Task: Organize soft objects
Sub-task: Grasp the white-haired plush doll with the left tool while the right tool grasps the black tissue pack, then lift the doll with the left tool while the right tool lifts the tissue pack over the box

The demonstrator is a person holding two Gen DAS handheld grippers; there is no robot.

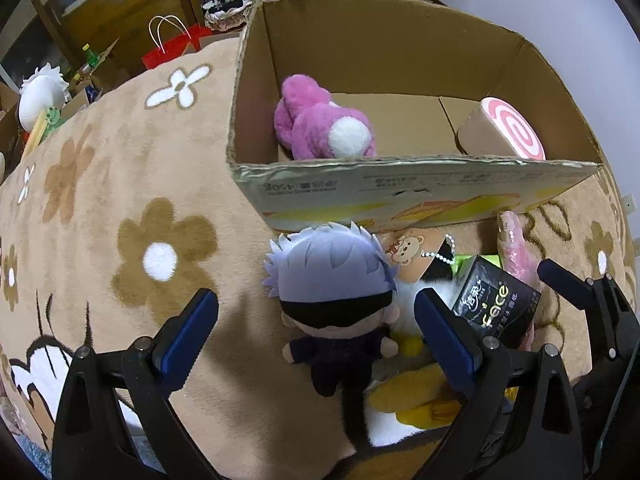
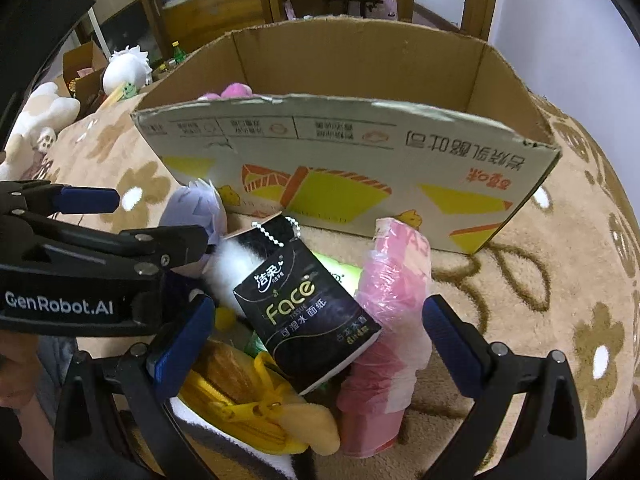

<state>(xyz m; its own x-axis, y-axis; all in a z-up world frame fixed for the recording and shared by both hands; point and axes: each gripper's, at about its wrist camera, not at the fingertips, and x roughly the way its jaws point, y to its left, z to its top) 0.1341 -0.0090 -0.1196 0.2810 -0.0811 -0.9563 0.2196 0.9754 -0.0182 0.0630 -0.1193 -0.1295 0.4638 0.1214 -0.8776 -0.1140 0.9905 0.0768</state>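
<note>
Nearest to me, my left gripper [image 1: 316,328] hangs with its jaws spread wide, and the doll [image 1: 336,300] with pale lilac hair and a black blindfold lies face up between the blue pads [image 1: 188,332] without touching either. Through the right wrist camera, my right gripper [image 2: 320,336] is spread just as wide, holding nothing; the black tissue pack [image 2: 308,312] sits between its fingers, tilted, propped on the heap. Under that pack I see a yellow pouch [image 2: 256,400] with a zip, lying on something black and white that I cannot identify. Just right of the tissue pack stands a pink bag-wrapped bundle [image 2: 390,300], leaning slightly. A bead chain [image 2: 276,232] loops over the top of the pack, and in the left view a round bear tag [image 1: 412,256] lies beside the doll's head. A green packet [image 2: 340,272] peeks out behind the tissues. All of this rests on the tan flower rug [image 1: 120,200].

Beyond the heap stands the cardboard box [image 1: 400,196], open at the top, its printed wall facing me. Inside, a pink plush [image 1: 320,124] lies at the left end and a swirl-roll cushion [image 1: 504,132] at the right, well apart.

Farther off, left of the rug, I see a red bag [image 1: 176,48] and a white plush [image 1: 42,96].
</note>
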